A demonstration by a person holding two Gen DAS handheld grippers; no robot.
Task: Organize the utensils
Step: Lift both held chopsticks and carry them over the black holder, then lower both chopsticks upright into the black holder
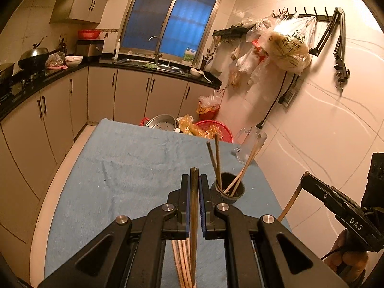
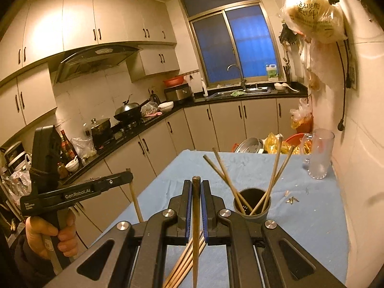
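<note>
Left gripper (image 1: 194, 180) chopstick (image 1: 194, 216) upright, right gripper (image 2: 196, 187) chopstick (image 2: 196, 228) likewise vertical

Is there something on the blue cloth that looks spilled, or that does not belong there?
Yes. Small pale crumbs or shell-like bits lie scattered on the blue cloth, between the dark chopstick holder and the glass mug. They look like litter, not utensils. What they are is unclear.

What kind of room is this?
A home kitchen, most likely. There is a sink with a tap under the window, a wok on the stove under an extractor hood, and cupboards along the walls.
</note>
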